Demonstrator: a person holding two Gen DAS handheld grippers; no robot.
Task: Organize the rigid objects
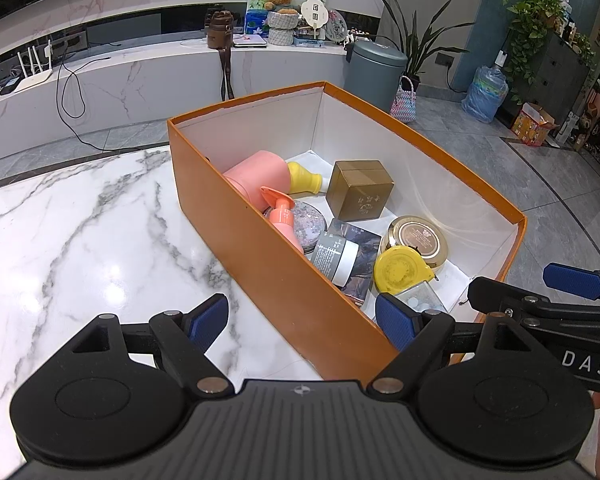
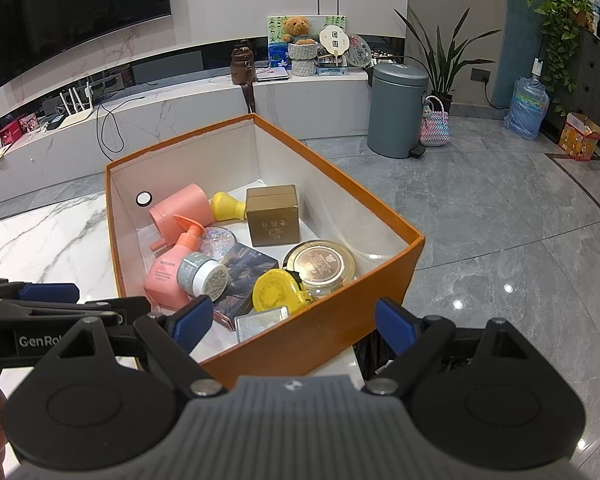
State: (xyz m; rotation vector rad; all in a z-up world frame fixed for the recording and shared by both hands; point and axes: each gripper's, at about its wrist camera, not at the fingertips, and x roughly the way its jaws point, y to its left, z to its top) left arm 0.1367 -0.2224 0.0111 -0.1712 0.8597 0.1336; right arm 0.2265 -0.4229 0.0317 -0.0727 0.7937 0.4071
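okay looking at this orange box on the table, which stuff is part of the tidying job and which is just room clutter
Part of the job: orange box, pink pump bottle, pink cup, yellow bulb, gold box, round gold tin, yellow tape measure, small grey jar.

Just lying about: bin, teddy bear, woven basket, router, water jug.

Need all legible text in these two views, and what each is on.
"DAS": right gripper arm, cut off.
"GenRo": left gripper arm, cut off.
Pink pump bottle: label too blurred.
Gold box, round tin, grey jar: print unreadable.
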